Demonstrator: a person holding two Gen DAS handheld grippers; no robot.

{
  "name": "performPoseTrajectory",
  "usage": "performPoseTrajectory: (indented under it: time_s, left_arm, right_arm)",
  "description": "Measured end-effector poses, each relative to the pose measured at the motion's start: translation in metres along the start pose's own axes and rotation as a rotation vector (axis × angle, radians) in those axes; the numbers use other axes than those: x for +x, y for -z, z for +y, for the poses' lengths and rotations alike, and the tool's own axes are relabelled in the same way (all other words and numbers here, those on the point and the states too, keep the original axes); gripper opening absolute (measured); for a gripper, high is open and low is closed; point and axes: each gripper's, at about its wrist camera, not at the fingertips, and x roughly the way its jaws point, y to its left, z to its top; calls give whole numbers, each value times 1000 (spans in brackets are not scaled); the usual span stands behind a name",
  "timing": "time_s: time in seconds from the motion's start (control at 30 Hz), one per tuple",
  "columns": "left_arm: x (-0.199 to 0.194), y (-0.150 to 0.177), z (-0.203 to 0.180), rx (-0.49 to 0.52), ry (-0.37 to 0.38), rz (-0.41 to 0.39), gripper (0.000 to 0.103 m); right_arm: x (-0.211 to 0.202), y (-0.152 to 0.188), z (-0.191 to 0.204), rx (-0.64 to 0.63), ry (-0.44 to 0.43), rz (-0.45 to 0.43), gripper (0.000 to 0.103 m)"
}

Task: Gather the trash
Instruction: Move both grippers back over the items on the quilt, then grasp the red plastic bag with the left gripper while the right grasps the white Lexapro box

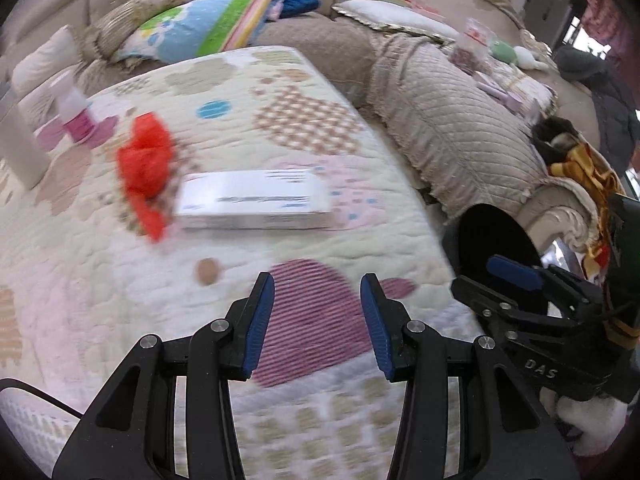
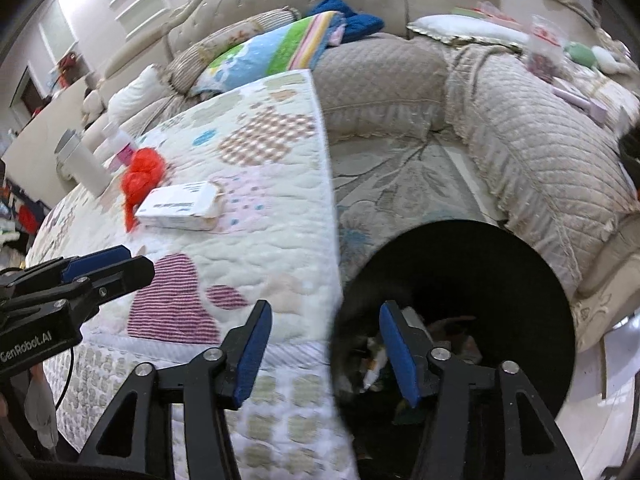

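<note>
Holding scraps, black bin (image 2: 500, 264), right gripper (image 2: 324, 348) empty above

Quilted table top (image 1: 120, 280) bare right ahead of left gripper (image 1: 318, 320), open lane toward 12 o'clock. White box (image 1: 252, 200) blocks it further on, red crumpled bag (image 1: 146, 168) touching box at 11. White cylinder (image 1: 18, 148) and pink bottle (image 1: 76, 112) at 10, near far edge. Black bin (image 2: 460, 260) mouth at 2 o'clock, right gripper (image 2: 324, 354) over its rim.
</note>
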Motion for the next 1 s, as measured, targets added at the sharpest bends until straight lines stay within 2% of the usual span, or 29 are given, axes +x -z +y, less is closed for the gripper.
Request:
performPoseTrajectory:
  time_s: [0.27,0.5,0.63,0.73,0.87,1.0]
  left_arm:
    - [-6,6,76,-108,-81,7,43]
    - [-18,8,126,-179,-128,-7,43]
    - [-21,7,144,-209,-139,-9,43]
    - [-21,7,152,-224,-138,-5,43]
    - [-19,2,161,-238,-122,-12,43]
    - [-13,-7,172,-276,-100,-11,43]
  right_arm:
    - [24,-22,41,-86,-44,17,60]
    - [54,-70,74,-131,-91,11,60]
    - [75,-107,85,-172,-25,-4,61]
    - [105,-131,83,-181,27,53,61]
    - [120,-124,83,-215,38,140,61]
    - [97,-94,92,-250,-50,160,61]
